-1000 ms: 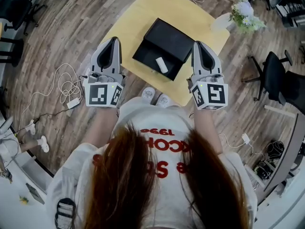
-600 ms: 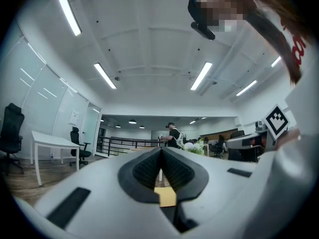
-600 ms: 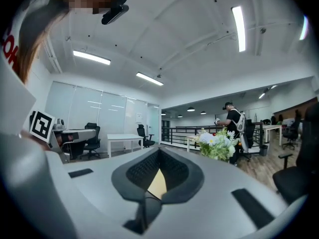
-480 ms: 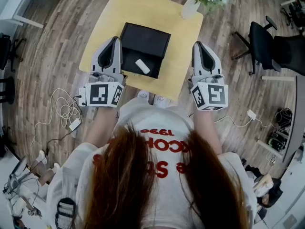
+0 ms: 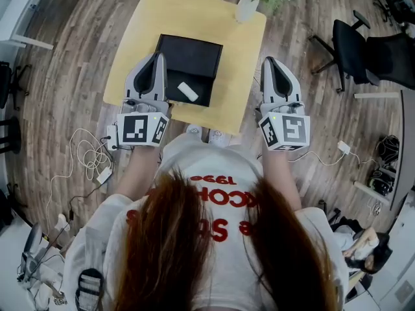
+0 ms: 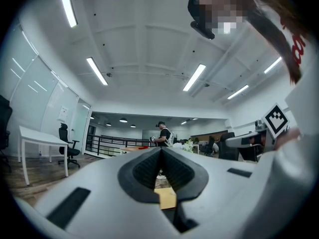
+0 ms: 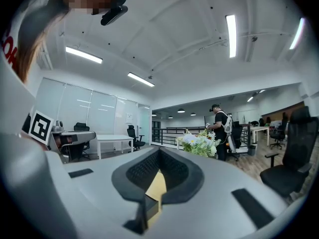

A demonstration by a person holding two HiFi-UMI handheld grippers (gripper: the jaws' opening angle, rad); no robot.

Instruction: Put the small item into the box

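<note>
On the yellow table (image 5: 241, 63) directly ahead of the person, the black box (image 5: 192, 52) lies opened. The small item (image 5: 187, 91), a white oblong, rests at a slant on the box's nearer black half. Whether that half is the tray or a folded-out lid cannot be settled from above. The left gripper (image 5: 155, 56) and the right gripper (image 5: 271, 61) are held level, one at either side of the box. The left tip sits over the box's left edge in the picture and the right sits by the table's right edge; neither is seen to touch anything. Judged from this even, flanking carriage, the person is squared up to the box rather than working on it, and no reach for the item is under way. Both grippers are clenched and empty: each gripper view shows the pads meeting tip to tip, with only a sliver of yellow tabletop visible through the hollow behind them. The head view sees only the grippers' backs and cannot confirm this. Conversely, the gripper views look out level across the office and miss both box and item. The right gripper view takes in the flowers (image 7: 200, 144) of the vase (image 5: 247, 6) at the table's far edge, and a distant standing person (image 7: 220, 127). Only the head view fixes the item's position.
</note>
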